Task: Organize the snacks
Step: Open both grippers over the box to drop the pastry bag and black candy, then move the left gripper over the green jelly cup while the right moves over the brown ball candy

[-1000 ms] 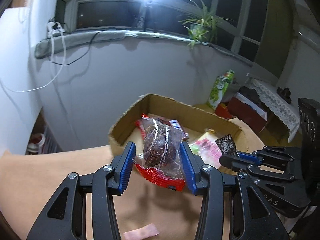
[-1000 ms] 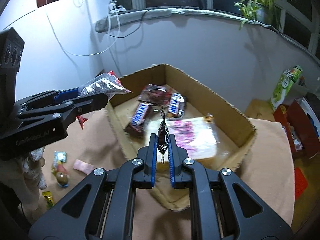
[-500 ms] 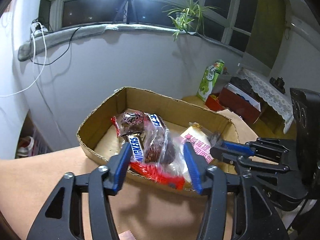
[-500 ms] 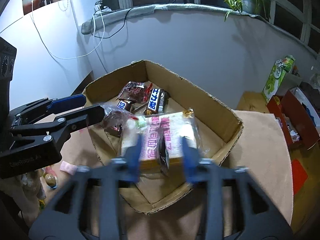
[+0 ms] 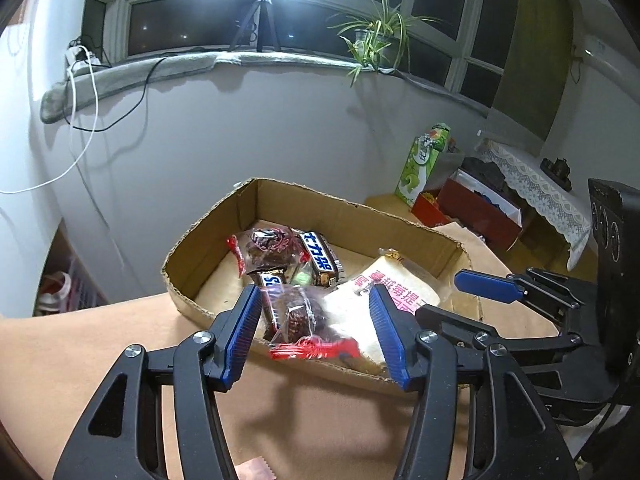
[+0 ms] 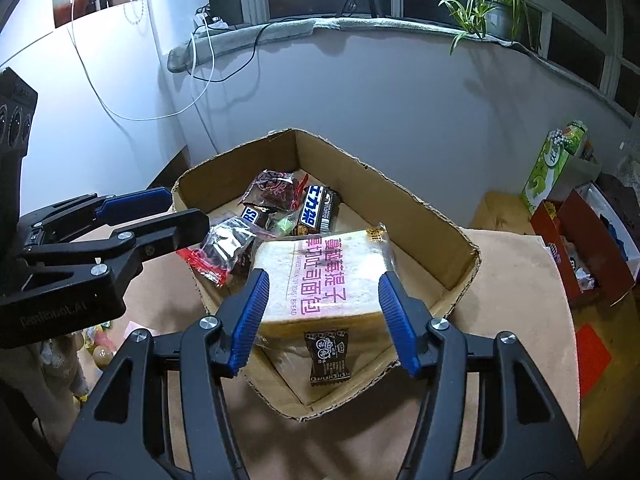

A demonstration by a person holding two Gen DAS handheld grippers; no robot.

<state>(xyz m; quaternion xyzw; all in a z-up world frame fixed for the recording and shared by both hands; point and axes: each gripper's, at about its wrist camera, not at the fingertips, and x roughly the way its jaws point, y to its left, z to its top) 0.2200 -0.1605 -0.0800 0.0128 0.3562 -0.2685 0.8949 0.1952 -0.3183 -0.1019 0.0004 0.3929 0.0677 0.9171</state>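
Observation:
A cardboard box [image 5: 352, 210] [image 6: 424, 208] on the tan table holds snacks. My left gripper [image 5: 314, 336] is open above the box's near edge; the clear red-trimmed cake packet [image 5: 304, 324] [image 6: 224, 252] lies free between its fingers on the box's near-left corner. My right gripper [image 6: 320, 320] is open over the box. The small dark candy wrapper [image 6: 329, 356] lies in the box's near corner, against the bread packet [image 6: 328, 276]. Snickers bars [image 6: 318, 210] and another cake packet [image 6: 276, 190] lie at the back.
A green carton [image 5: 424, 160] and red boxes [image 5: 480, 216] stand beyond the table at right. Loose snacks [image 6: 100, 344] lie on the table at left. A pink wrapper [image 5: 252, 470] lies near my left gripper. The wall is behind the box.
Both grippers opened. The left let go of the cake packet at the box's near-left corner; the right dropped the dark candy wrapper into the box. Both moved nearer the box.

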